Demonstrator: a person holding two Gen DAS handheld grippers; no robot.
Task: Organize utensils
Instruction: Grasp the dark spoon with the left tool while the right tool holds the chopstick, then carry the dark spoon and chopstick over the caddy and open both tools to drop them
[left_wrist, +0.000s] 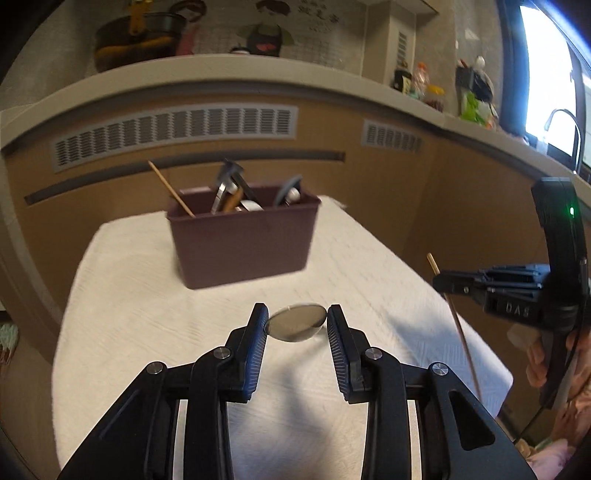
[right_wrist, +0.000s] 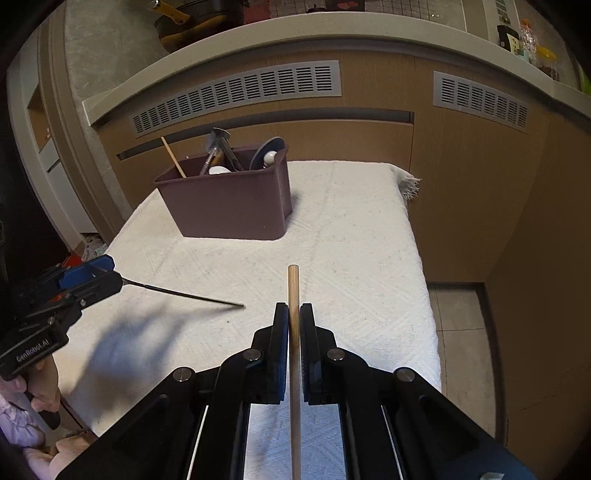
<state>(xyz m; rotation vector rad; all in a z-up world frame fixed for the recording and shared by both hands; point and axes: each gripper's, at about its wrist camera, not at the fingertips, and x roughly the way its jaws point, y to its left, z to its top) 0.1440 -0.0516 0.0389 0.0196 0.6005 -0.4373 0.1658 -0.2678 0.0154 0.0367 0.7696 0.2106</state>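
A metal spoon's round bowl (left_wrist: 297, 325) sits between the blue pads of my left gripper (left_wrist: 297, 314), which is shut on it above the white cloth. In the right wrist view that gripper (right_wrist: 110, 273) is at the left, with the spoon's thin dark handle (right_wrist: 184, 293) slanting down to the cloth. My right gripper (right_wrist: 294, 306) is shut on a wooden chopstick (right_wrist: 293, 284) that pokes out past its tips. In the left wrist view it (left_wrist: 437, 280) holds the chopstick (left_wrist: 461, 332) nearly upright. A maroon bin (left_wrist: 240, 240) (right_wrist: 229, 206) at the far side holds several utensils.
The table is covered by a white textured cloth (right_wrist: 351, 240), with its right edge dropping to a tiled floor (right_wrist: 458, 332). Brown cabinet fronts with grey vents (right_wrist: 240, 92) stand behind the bin. A person's hand (left_wrist: 539, 365) grips the right tool.
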